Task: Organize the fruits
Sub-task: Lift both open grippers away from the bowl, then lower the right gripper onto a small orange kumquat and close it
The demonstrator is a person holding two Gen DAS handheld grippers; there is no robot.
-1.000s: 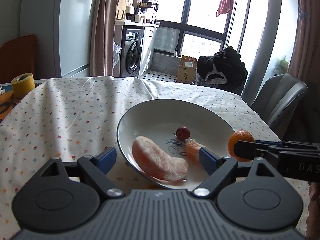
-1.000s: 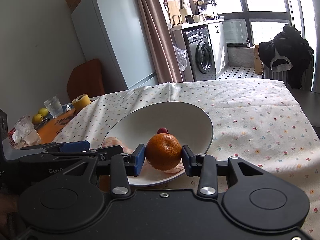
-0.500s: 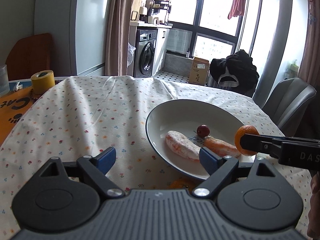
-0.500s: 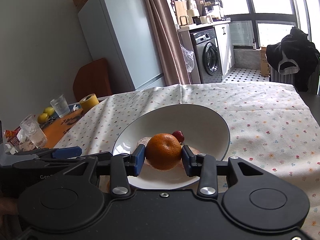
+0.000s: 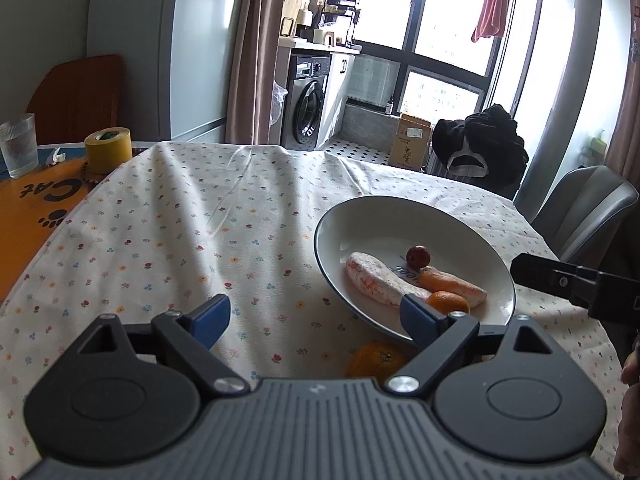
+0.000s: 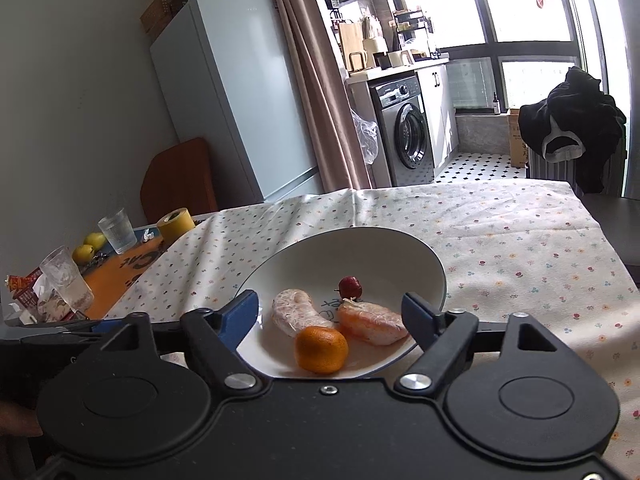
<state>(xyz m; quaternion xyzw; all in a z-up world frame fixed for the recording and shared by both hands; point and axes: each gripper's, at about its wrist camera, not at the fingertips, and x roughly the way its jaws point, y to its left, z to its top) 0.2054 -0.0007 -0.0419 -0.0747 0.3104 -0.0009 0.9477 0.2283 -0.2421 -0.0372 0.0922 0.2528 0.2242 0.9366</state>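
Left wrist view: your left gripper (image 5: pixel 314 316) is hanging spread wide, gripping nothing. Second orange (image 5: pixel 375 360) is lying on floral cloth (image 5: pixel 180 232) just under it, half hidden by gripper body. Glossy white bowl (image 5: pixel 400 212) is sitting ahead-right.

Right wrist view: your right gripper (image 6: pixel 330 314) is standing wide apart, empty. Dimpled round orange (image 6: pixel 321 349) is resting in bowl between its fingers, beside two plastic-wrapped pieces (image 6: pixel 372 322) and small red fruit (image 6: pixel 350 286).

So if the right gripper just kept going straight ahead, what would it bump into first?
Probably the tangerine lying in the plate, right between the open right gripper's fingers; depth is hard to judge.
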